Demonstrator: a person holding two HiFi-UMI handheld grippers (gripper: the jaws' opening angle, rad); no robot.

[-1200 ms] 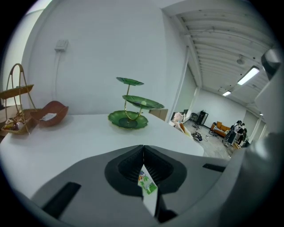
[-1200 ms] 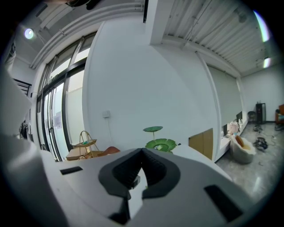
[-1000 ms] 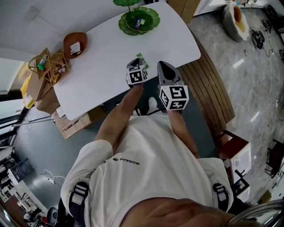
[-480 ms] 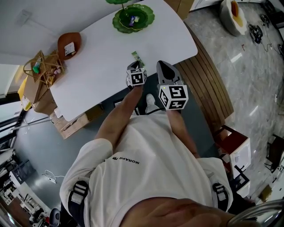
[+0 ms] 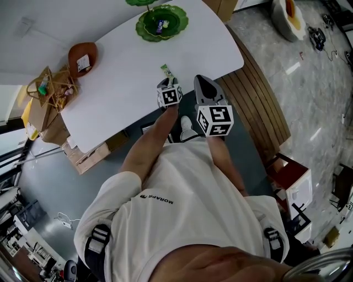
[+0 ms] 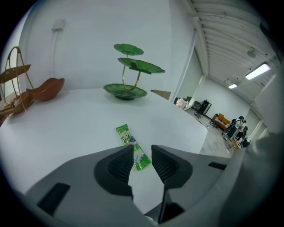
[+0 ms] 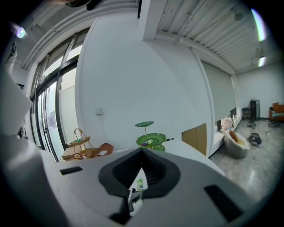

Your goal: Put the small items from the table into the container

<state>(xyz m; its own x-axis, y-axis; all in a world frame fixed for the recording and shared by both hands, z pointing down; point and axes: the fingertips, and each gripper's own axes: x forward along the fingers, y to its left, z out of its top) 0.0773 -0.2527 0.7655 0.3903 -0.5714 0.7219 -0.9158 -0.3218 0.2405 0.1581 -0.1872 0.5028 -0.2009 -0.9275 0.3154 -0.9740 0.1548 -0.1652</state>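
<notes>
One green packet (image 6: 132, 146) is left loose on the bench (image 5: 127, 93), lying flat just ahead of my left gripper (image 6: 142, 151). Its jaws are opening, with the packet's near end showing between them, not pinched. The green leaf dish (image 5: 161, 23) well beyond it already holds a couple of small items, probably wrappers. My right gripper (image 7: 141, 153) hangs alongside, jaws pressed together, empty.

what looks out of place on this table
Only the green snack packet: it lies loose on the white table, short of the green leaf dish. The left tongs are opening above it, nothing gripped between them.
</notes>
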